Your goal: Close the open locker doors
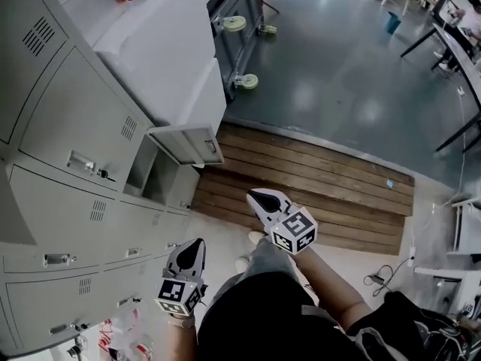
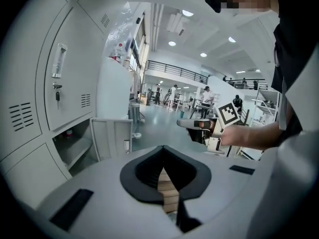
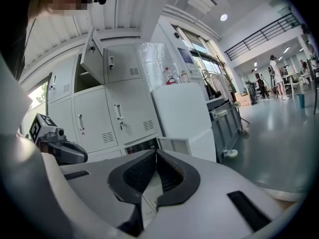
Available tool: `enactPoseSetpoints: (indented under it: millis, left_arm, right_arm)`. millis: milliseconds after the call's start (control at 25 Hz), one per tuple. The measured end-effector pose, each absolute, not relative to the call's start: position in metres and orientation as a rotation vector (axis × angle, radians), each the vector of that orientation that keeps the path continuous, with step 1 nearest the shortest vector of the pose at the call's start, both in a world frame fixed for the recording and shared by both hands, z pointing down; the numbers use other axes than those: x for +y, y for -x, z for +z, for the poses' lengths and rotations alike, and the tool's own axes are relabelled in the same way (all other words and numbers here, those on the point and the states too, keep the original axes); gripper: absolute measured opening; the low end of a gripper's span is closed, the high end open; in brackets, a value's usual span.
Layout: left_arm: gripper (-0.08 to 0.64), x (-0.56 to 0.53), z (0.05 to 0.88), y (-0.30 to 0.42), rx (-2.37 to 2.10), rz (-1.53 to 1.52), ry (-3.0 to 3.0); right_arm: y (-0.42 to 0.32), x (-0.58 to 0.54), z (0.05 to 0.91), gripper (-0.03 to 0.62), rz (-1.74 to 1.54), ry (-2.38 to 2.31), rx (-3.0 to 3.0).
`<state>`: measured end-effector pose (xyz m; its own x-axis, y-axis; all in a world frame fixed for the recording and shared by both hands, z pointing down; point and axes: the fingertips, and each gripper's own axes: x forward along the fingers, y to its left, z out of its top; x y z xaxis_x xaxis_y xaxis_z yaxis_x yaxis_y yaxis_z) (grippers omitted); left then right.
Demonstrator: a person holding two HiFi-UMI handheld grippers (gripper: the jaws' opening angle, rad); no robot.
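Jaws of left gripper (image 1: 194, 248) and right gripper (image 1: 259, 196) sit clenched, empty, near open locker door (image 1: 188, 145).

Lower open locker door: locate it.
Head view, left of centre: the lower open locker door juts out beside the white cabinet, near the wooden platform.

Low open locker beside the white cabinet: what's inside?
The locker shows a bare grey surface and something small and red at the back, too small to identify. The rest of the inside is out of view.
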<state>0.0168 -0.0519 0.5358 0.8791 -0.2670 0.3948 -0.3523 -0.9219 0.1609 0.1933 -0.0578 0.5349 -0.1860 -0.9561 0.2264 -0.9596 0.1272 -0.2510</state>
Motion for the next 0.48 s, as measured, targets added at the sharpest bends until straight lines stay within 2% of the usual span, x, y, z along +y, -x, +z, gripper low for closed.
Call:
enactPoseSetpoints:
  millis: [480]
  left_arm:
    - [0.018,-0.105,0.554,-0.029,-0.823,0.624,-2.660]
  right_arm:
    - [-0.238,-0.177,0.590,0.035,0.561,-1.733,-2.447]
